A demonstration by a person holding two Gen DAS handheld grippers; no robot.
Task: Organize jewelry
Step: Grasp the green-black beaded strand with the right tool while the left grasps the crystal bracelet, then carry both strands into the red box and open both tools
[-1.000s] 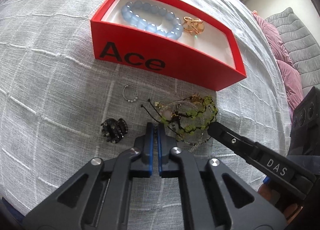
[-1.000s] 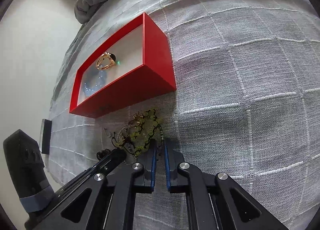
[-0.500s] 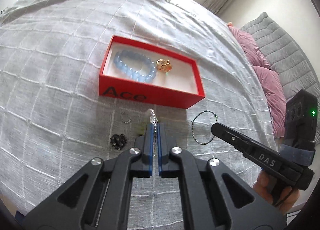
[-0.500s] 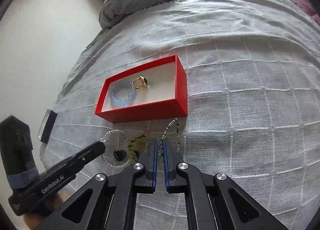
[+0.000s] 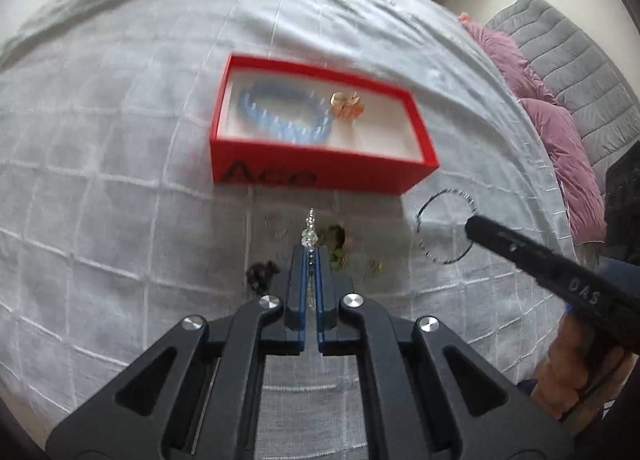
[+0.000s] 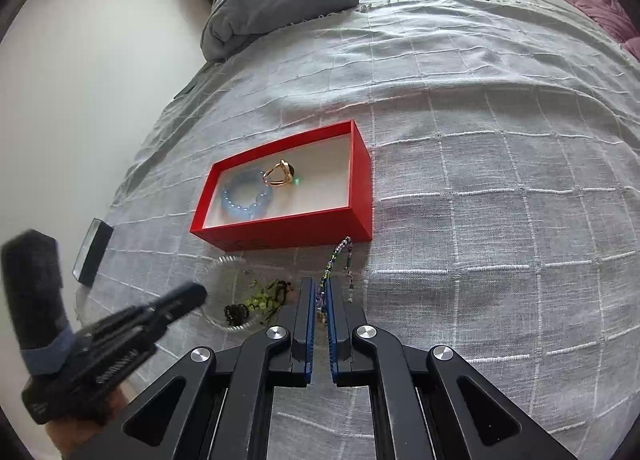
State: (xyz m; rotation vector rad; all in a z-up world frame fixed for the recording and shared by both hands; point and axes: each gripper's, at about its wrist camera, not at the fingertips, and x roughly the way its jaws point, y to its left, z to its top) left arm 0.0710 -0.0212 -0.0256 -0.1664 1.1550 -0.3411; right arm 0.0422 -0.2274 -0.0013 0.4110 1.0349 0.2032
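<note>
The clear beaded strand (image 5: 310, 229) hangs pinched in the left gripper (image 5: 309, 260), whose jaws are nearly closed on it, its free end dangling in the air just near of the red box (image 5: 320, 168). The right gripper (image 6: 322, 292) likewise has its jaws drawn narrow around a multicoloured beaded bracelet (image 6: 338, 256), lifted above the bedspread (image 6: 500, 180) beside the box's near right corner. Both strands look light, limp and slippery; they would likely swing and slide through the pads, so a hold across several beads near the middle seems safest, and thin thread could snap if tugged. Inside the box lie a blue bead bracelet (image 6: 244, 200) and a gold ring (image 6: 278, 174). On the cover near the box rest a green beaded piece (image 6: 266, 300) and a small dark piece (image 6: 236, 312), close together.
</note>
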